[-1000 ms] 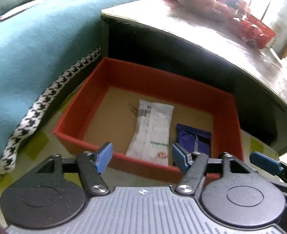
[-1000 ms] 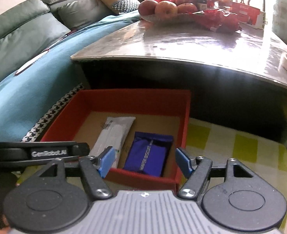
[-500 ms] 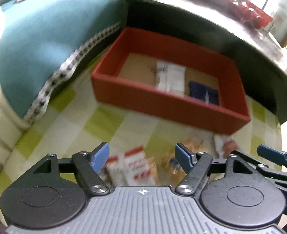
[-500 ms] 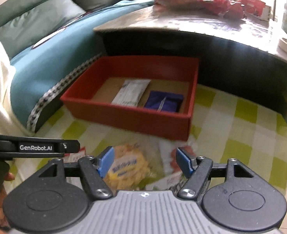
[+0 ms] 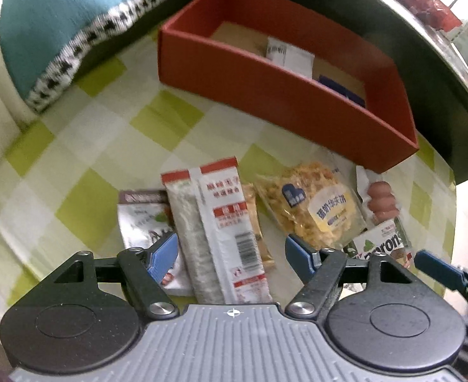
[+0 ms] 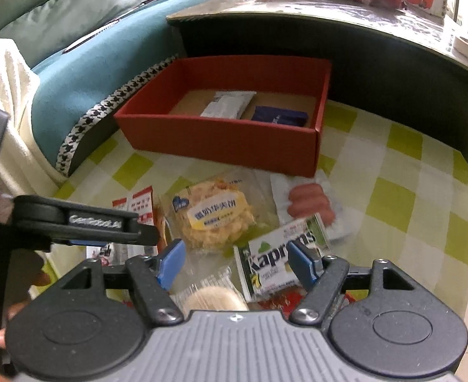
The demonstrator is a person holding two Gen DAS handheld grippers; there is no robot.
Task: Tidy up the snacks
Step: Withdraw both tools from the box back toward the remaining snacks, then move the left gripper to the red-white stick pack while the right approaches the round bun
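Two packets, a white wrapper (image 6: 229, 104) and a dark blue pouch (image 6: 280, 116), already lie in the red cardboard box (image 6: 221, 141) near the green-checked cloth's (image 6: 393, 191) far edge. Five or so snacks, including a yellow waffle bag (image 6: 214, 215), remain outside. The left claw (image 5: 230, 254) hangs open and empty; the right claw (image 6: 234, 261) is opening, gripping nothing.

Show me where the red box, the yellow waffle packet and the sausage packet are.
red box (image 6: 221, 141), right wrist view, front wall.
yellow waffle packet (image 6: 214, 216), right wrist view, label in its middle.
sausage packet (image 6: 308, 203), right wrist view, the sausages.
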